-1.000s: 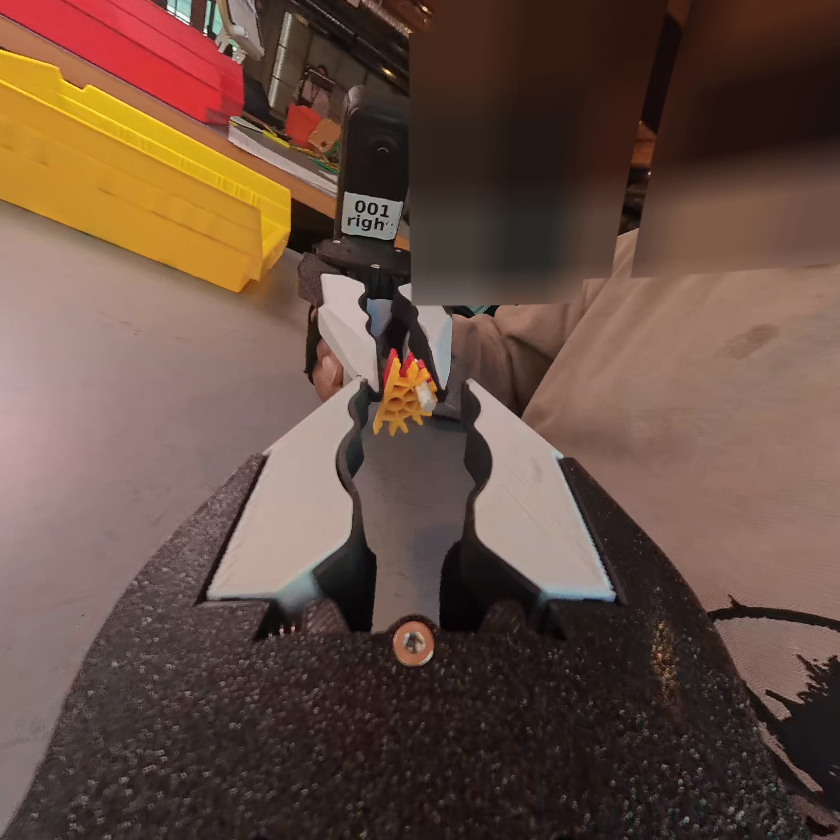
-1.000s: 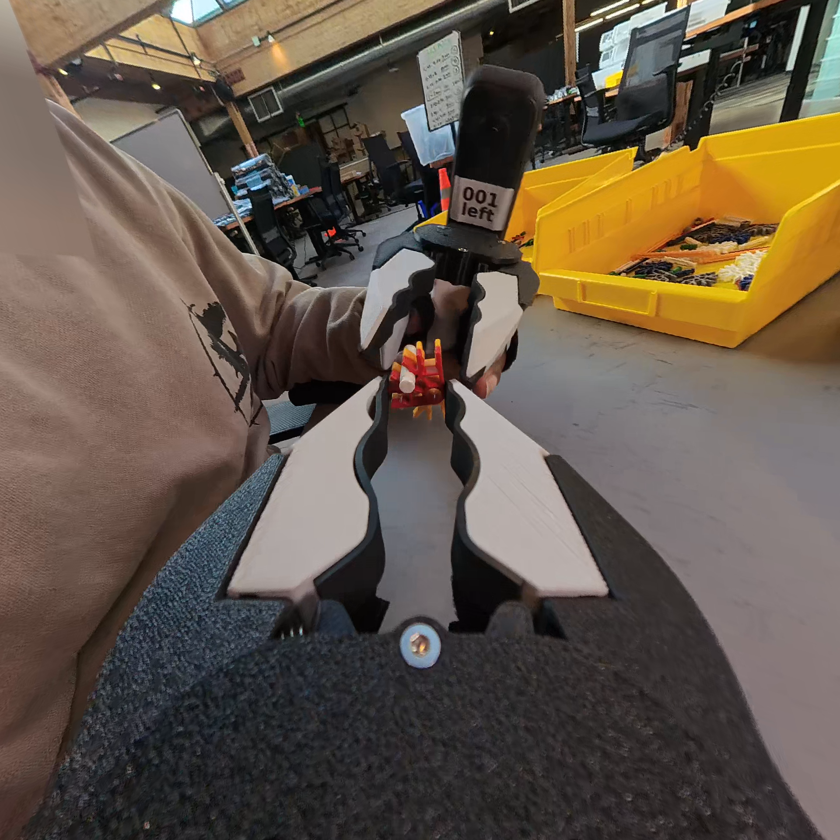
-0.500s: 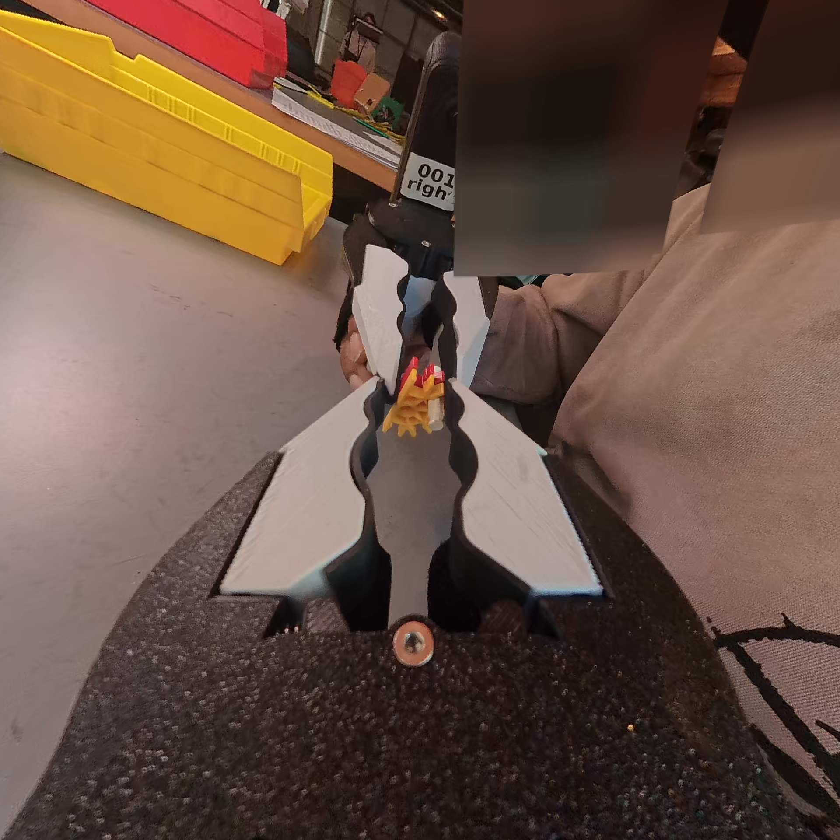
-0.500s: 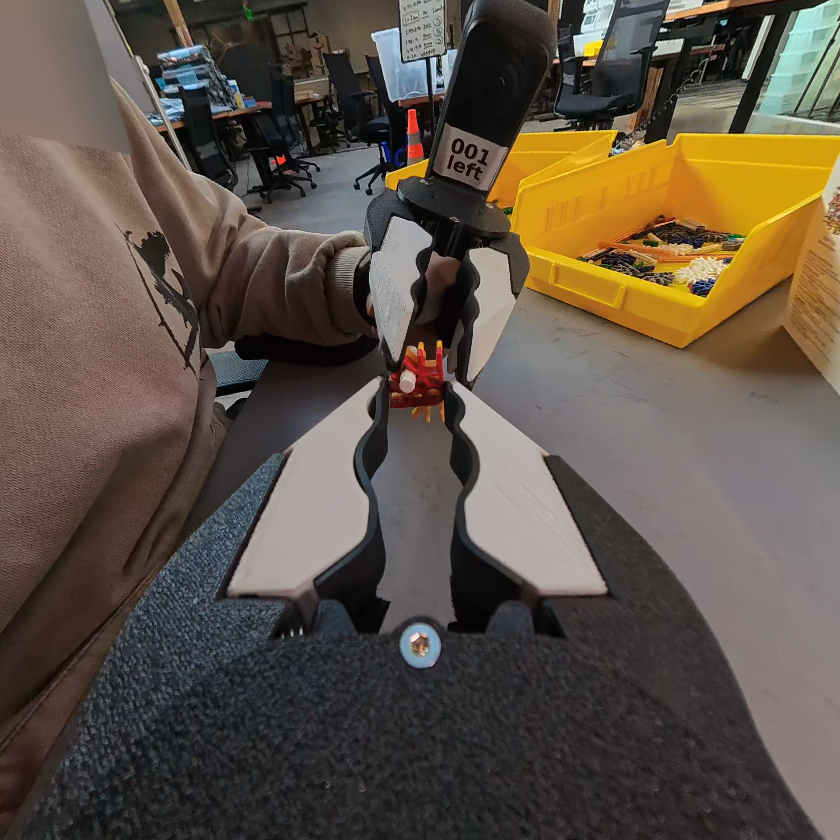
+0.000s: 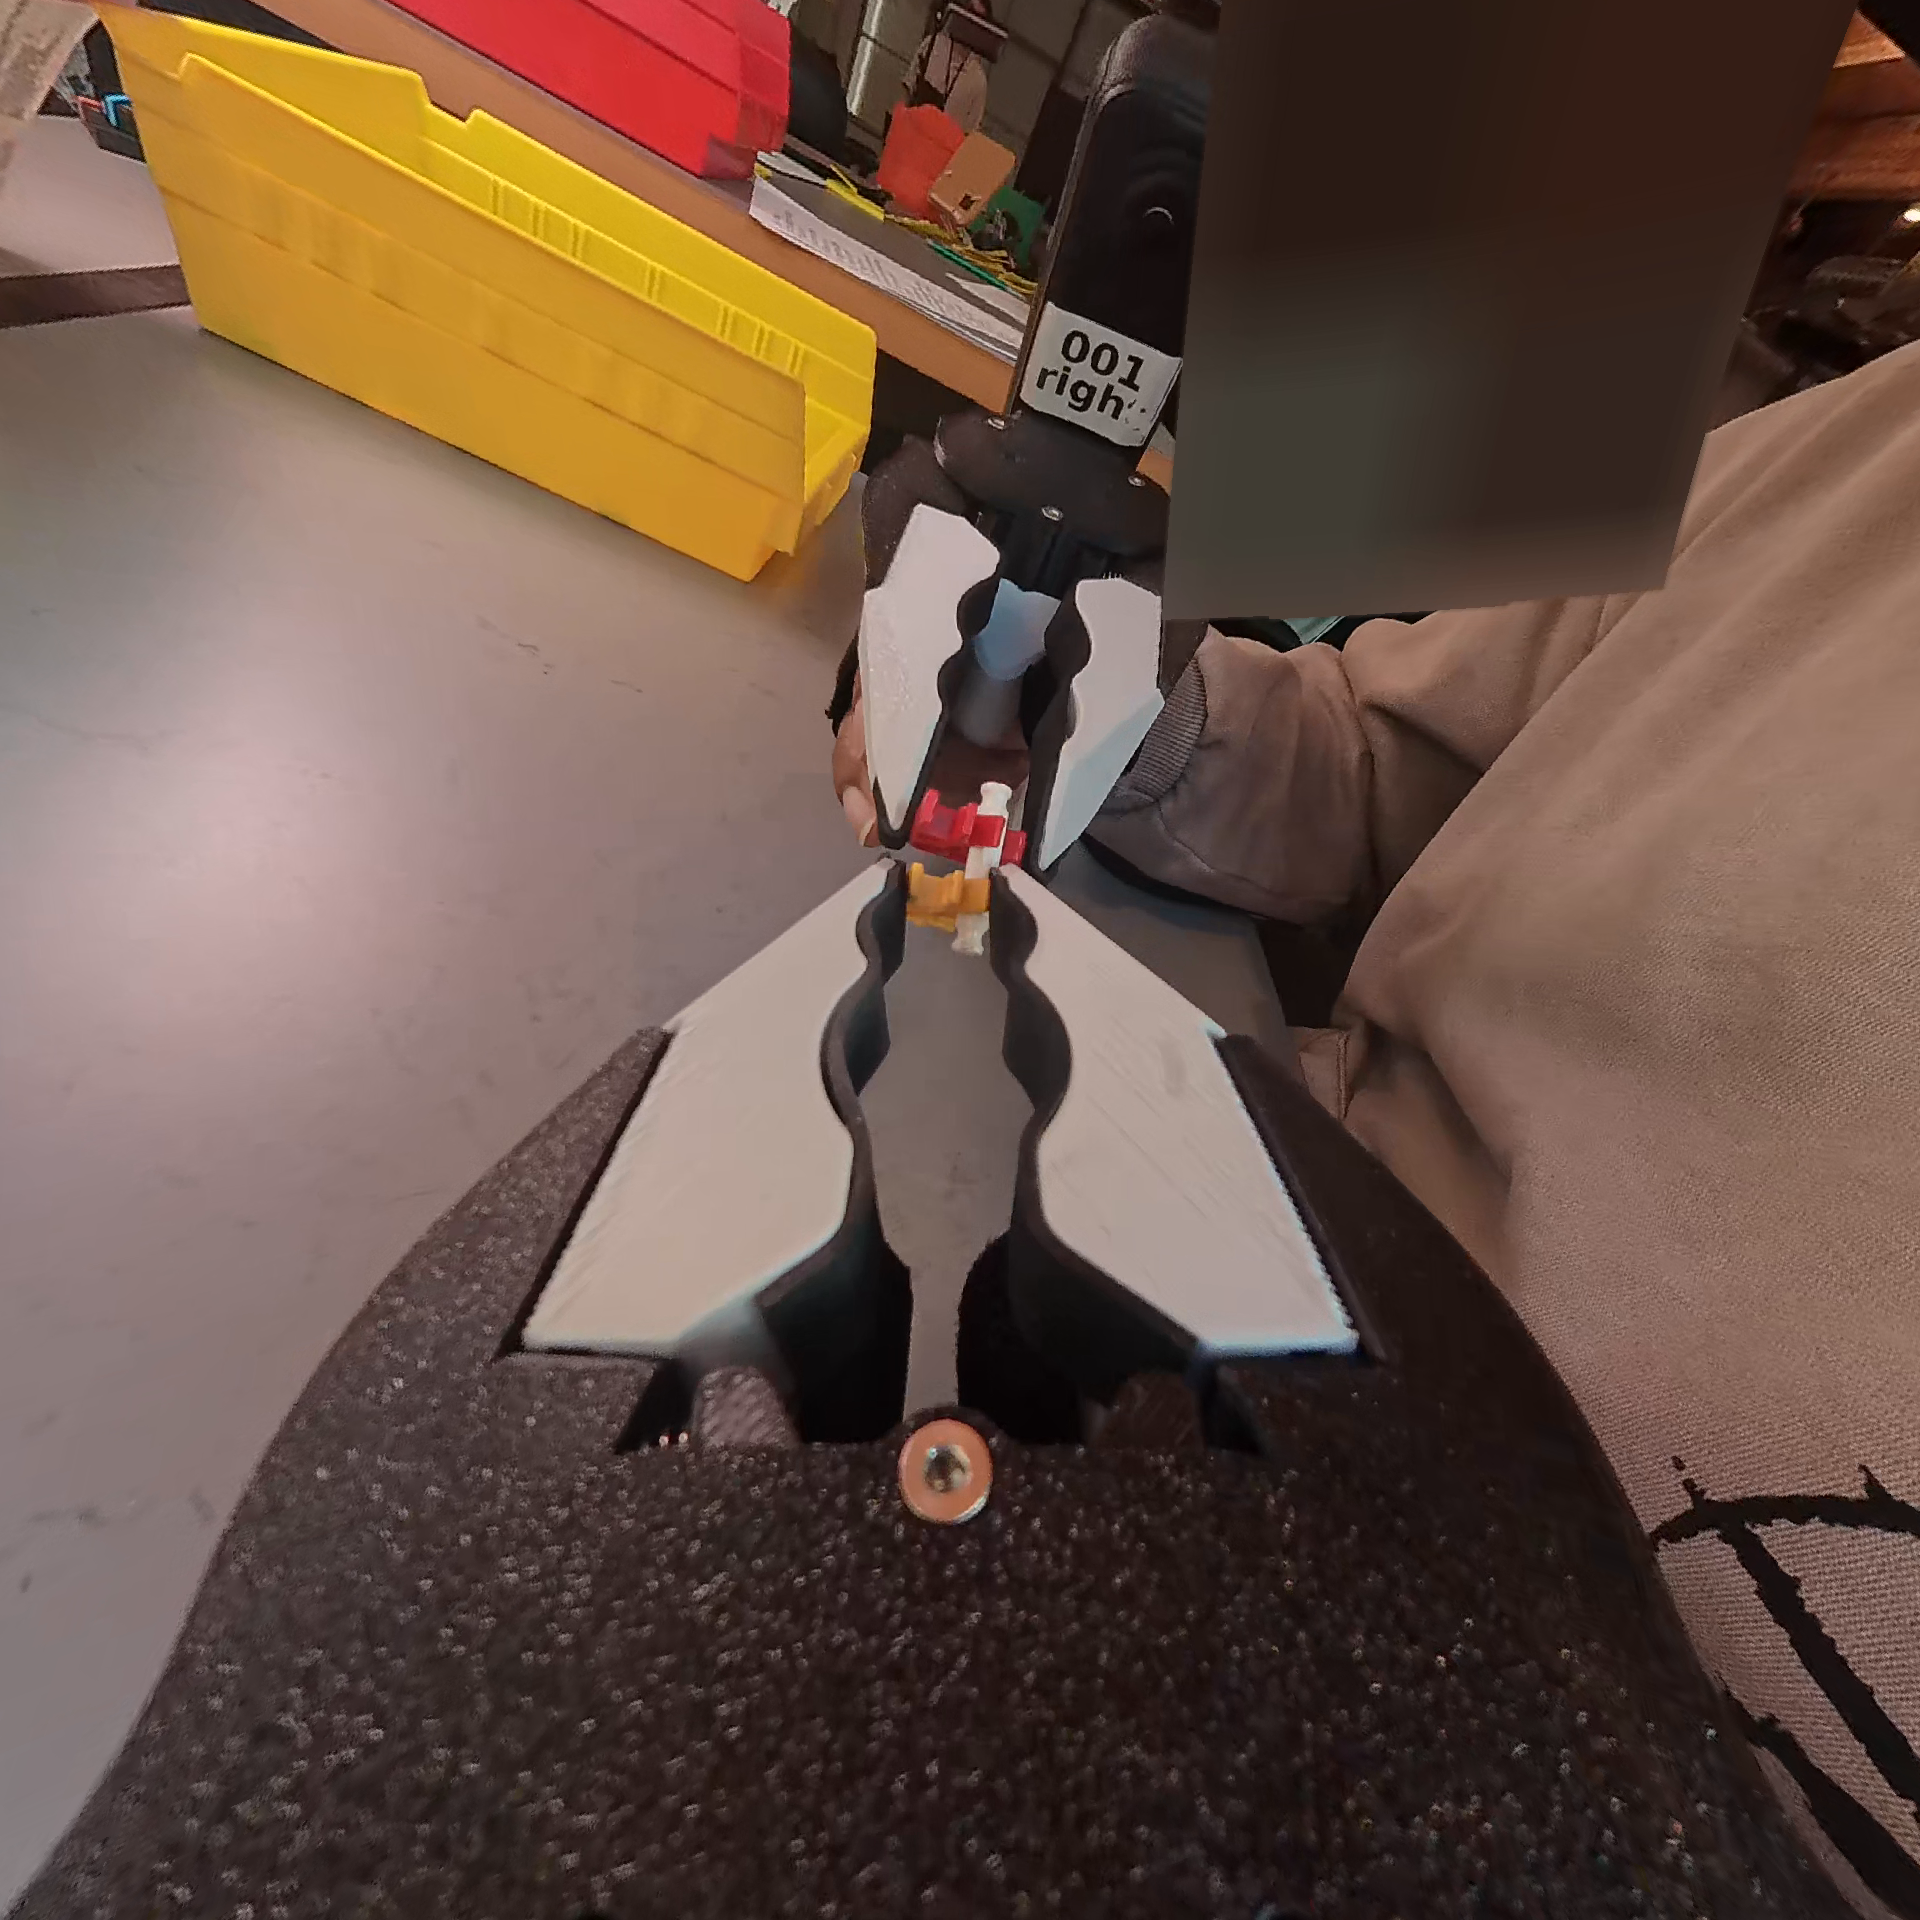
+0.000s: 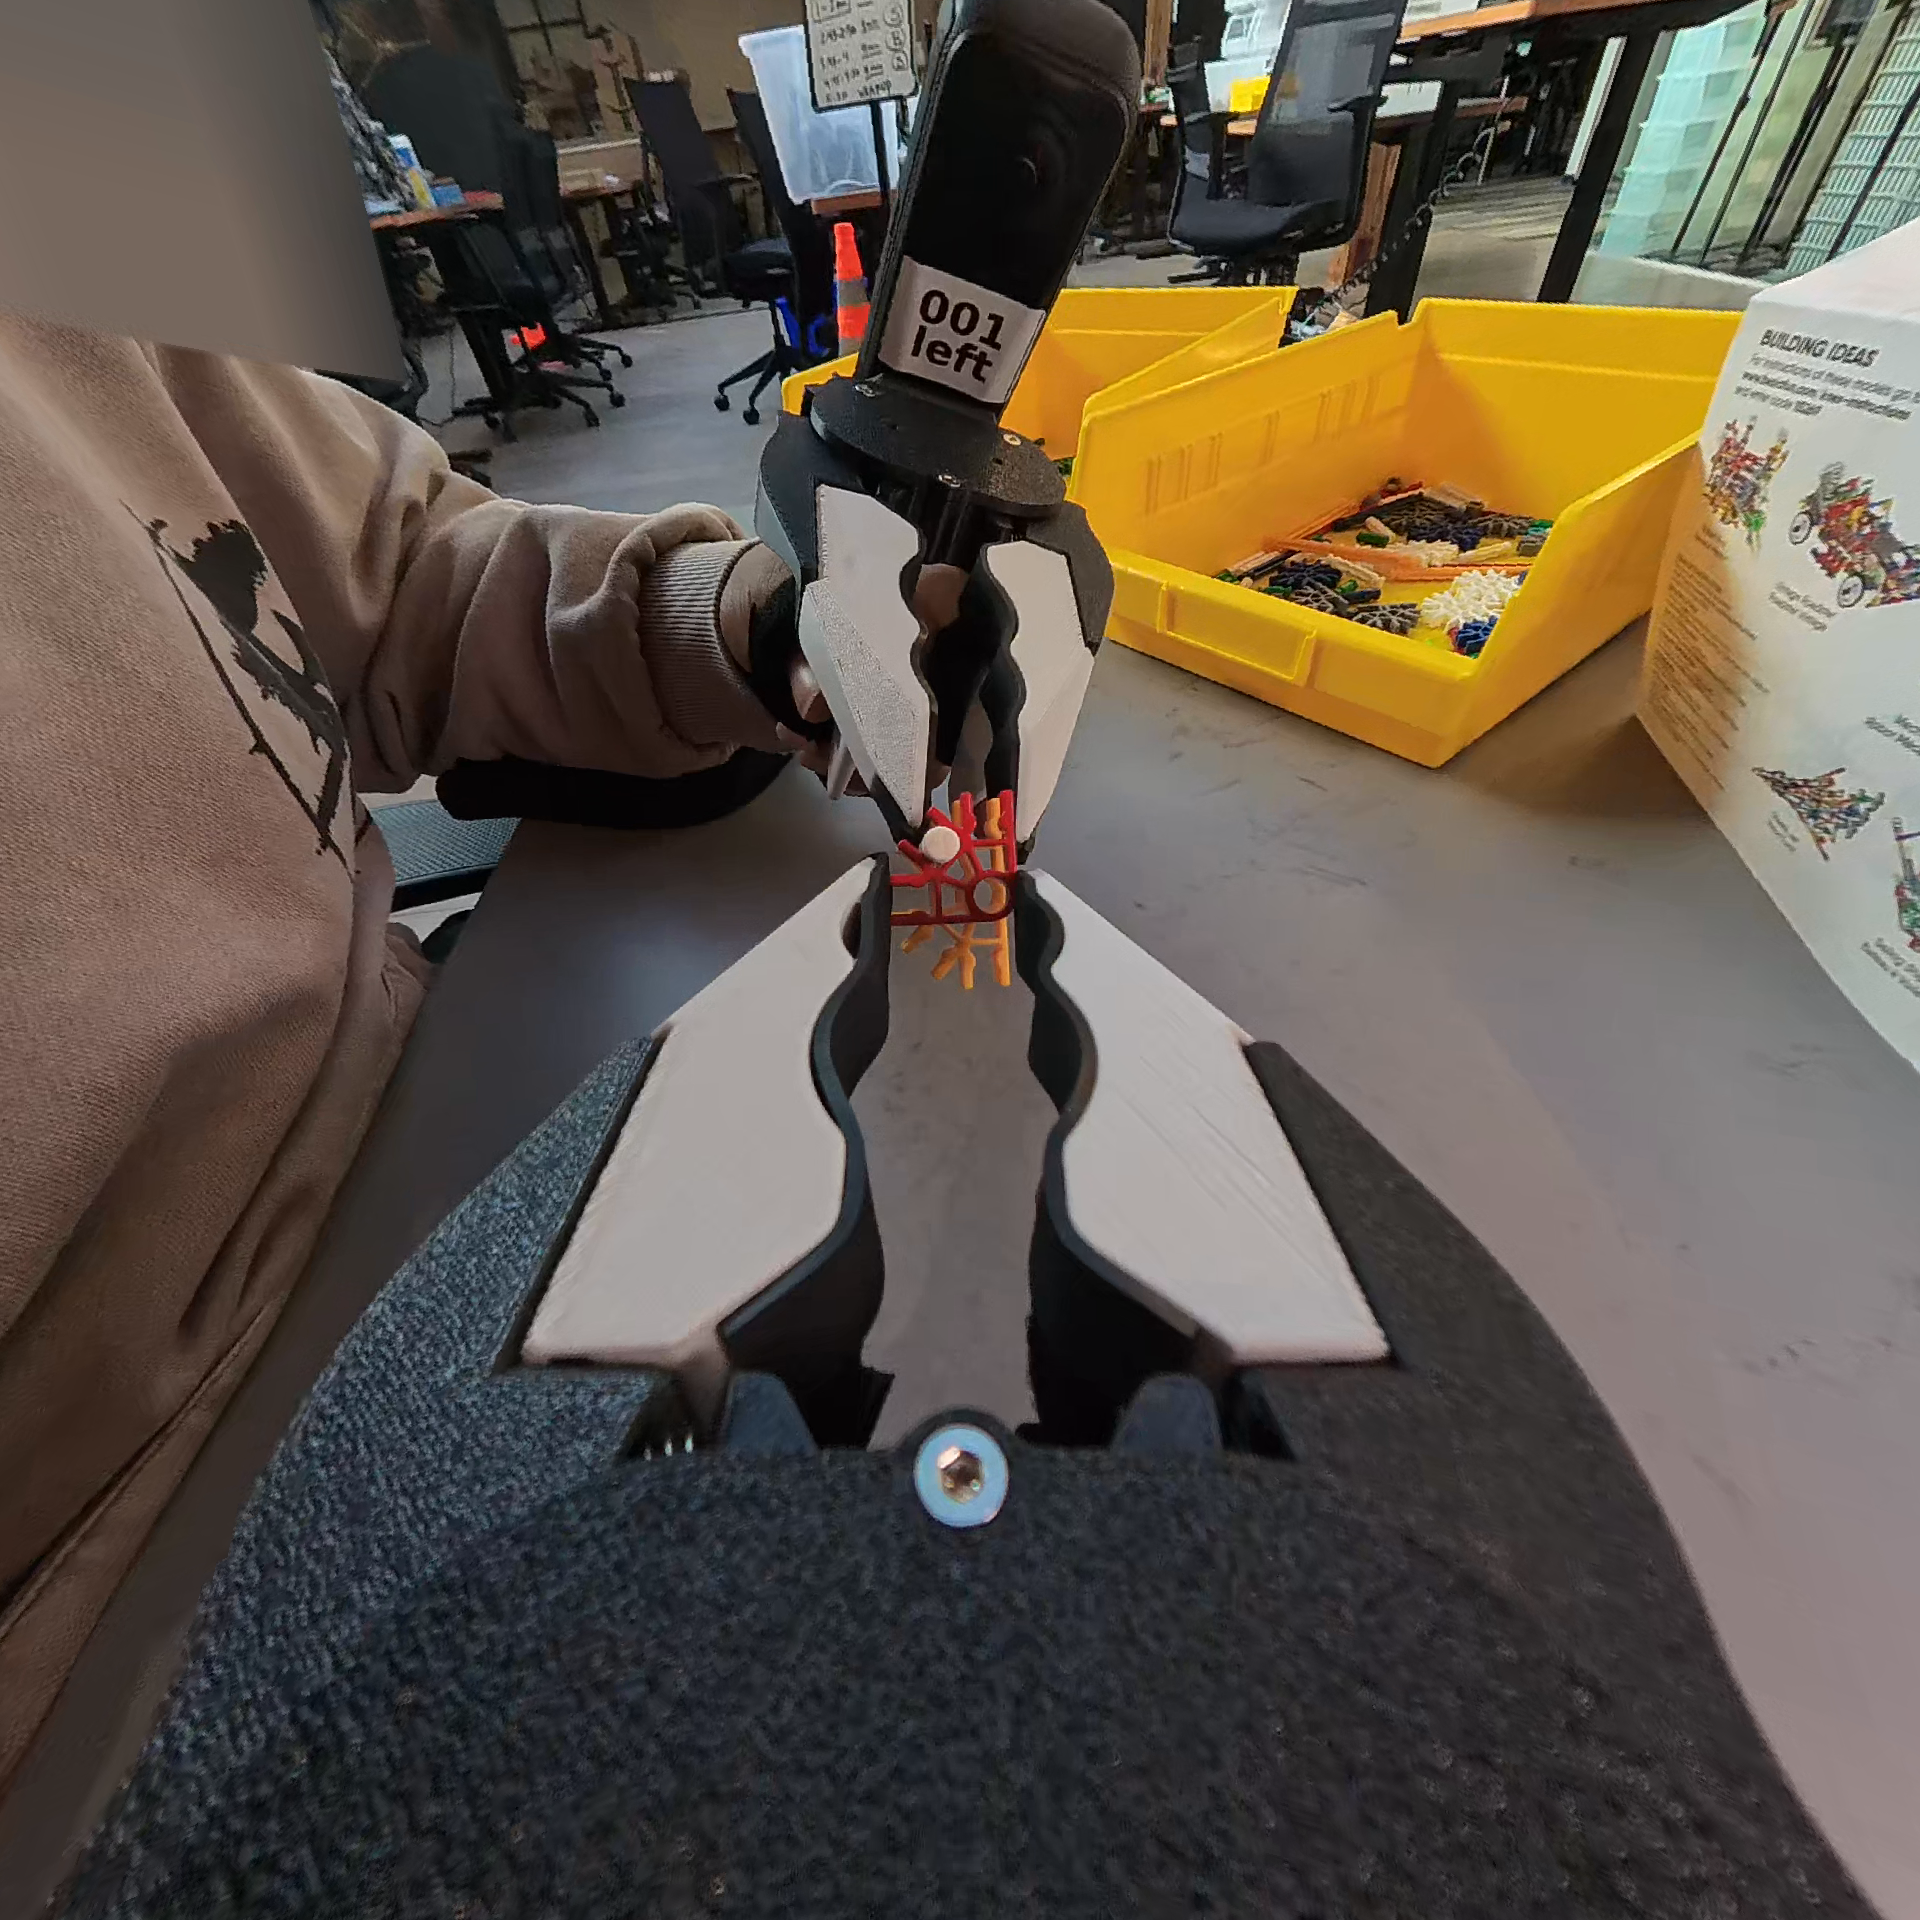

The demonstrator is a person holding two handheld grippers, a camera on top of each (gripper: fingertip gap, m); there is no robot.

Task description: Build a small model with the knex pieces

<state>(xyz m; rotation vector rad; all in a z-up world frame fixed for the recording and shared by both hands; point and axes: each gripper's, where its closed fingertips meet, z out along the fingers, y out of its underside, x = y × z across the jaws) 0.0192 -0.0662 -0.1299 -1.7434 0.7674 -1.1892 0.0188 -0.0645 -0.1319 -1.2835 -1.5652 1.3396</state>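
Observation:
My left gripper [image 5: 945, 878] is shut on an orange toy connector [image 5: 933, 896], held above the grey table [image 5: 364, 831]. My right gripper [image 6: 951, 881] is shut on a red connector [image 6: 951, 894]. The two grippers meet tip to tip. A short white rod [image 5: 985, 844] runs through both connectors and joins them. In the left wrist view the right gripper [image 5: 961, 831] comes down from above with the red connector [image 5: 951, 831]. In the right wrist view the left gripper [image 6: 966, 821] comes down from above, and the orange connector [image 6: 971, 961] shows behind the red one, with the rod end [image 6: 940, 844] facing me.
A yellow bin [image 6: 1247, 629] holding several loose toy pieces stands at the back right, with another yellow bin [image 6: 1143, 343] behind it. A printed white box [image 6: 1818, 623] is at the far right. Yellow bins [image 5: 468, 312] and red bins [image 5: 623, 62] stand far left. A person's beige sleeve [image 6: 520, 623] is close by. Less than 4 cm separates the two grippers' tips.
Both grippers have tilted and turned together, still tip to tip. In the left wrist view the connectors now show edge-on instead of face-on. Both grips have held.

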